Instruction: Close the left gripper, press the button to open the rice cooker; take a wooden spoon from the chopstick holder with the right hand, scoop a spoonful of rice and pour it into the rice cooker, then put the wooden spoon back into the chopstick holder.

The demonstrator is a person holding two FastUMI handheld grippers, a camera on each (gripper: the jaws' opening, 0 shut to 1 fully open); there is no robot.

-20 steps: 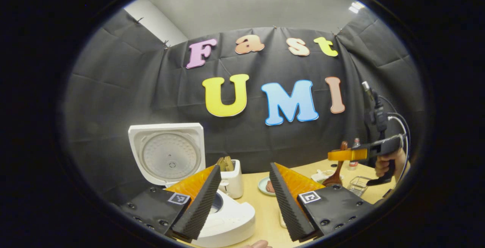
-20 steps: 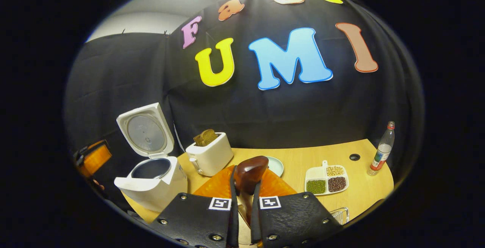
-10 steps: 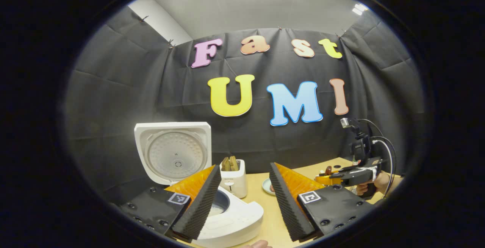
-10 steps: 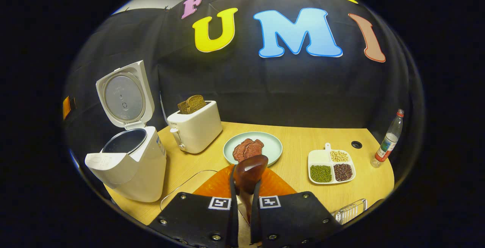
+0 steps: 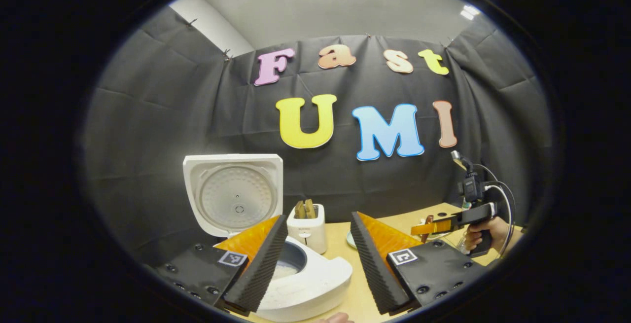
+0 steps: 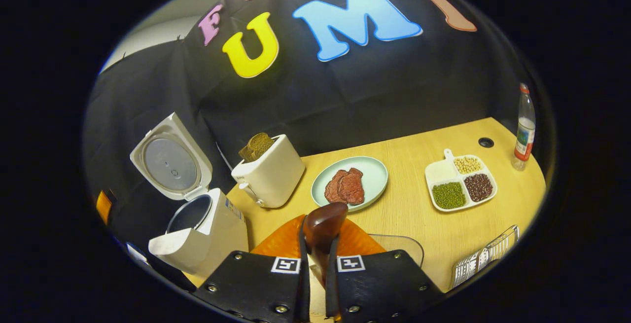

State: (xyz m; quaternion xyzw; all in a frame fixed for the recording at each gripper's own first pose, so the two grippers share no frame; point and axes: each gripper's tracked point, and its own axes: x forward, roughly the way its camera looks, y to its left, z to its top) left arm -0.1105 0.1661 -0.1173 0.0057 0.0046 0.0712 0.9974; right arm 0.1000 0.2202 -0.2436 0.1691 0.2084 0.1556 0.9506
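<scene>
The white rice cooker [image 5: 315, 283] stands open, its lid [image 5: 235, 195] upright, with something pale in the pot. My left gripper [image 5: 318, 217] hovers just before it, open and holding nothing. Far to the right, a hand [image 5: 480, 236] holds my right gripper [image 5: 429, 225] over the table with the wooden spoon [image 5: 427, 222] in it. In the right gripper view, my right gripper [image 6: 318, 236] is shut on the wooden spoon [image 6: 323, 217], whose dark bowl sticks out past the fingertips. The open rice cooker [image 6: 207, 229] sits at the lower left there.
A white toaster [image 6: 271, 175] with bread stands beside the cooker. To its right lie a green plate [image 6: 374, 175] with meat, a divided white dish [image 6: 438, 172] of beans and a bottle [image 6: 523, 125]. A wire holder [image 6: 485, 259] sits at the near right table edge.
The right gripper has come down with the spoon and its view has tipped toward the table and rolled. The left gripper has drifted slightly, staying open.
</scene>
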